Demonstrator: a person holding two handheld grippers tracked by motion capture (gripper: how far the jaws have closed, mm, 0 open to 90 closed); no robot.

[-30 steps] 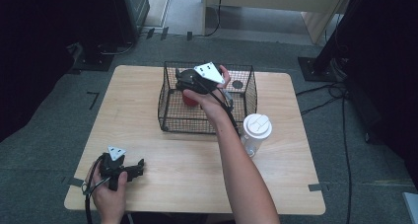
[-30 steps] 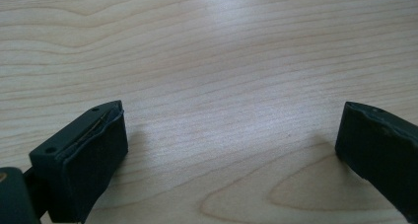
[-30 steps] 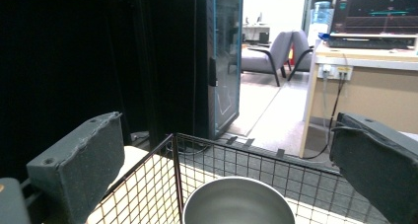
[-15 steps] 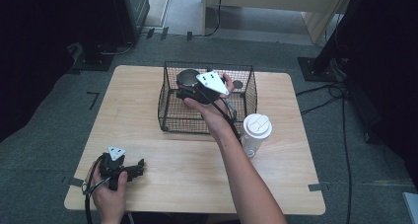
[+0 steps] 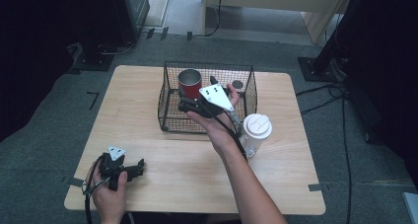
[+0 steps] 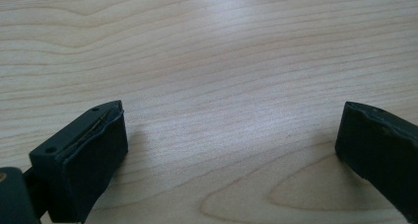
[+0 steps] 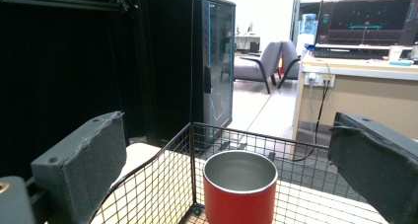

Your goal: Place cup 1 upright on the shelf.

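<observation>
The lower part of the red cup is cut off by the bottom edge of the right gripper view, so its base in the wire basket is not seen there. In the high view, the right gripper has its fingertips hidden under its own body and grey plate. A small dark thing in the basket's far corner is too small to be identified. The body of the white-lidded bottle is largely hidden beneath its lid.

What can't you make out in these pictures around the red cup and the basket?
- Red cup: its base, cut off by the bottom edge in the right gripper view; its lower side, hidden by the right claw in the high view.
- Small dark round thing in the wire basket: too small to identify.
- White-lidded bottle: lower part behind the forearm.
</observation>
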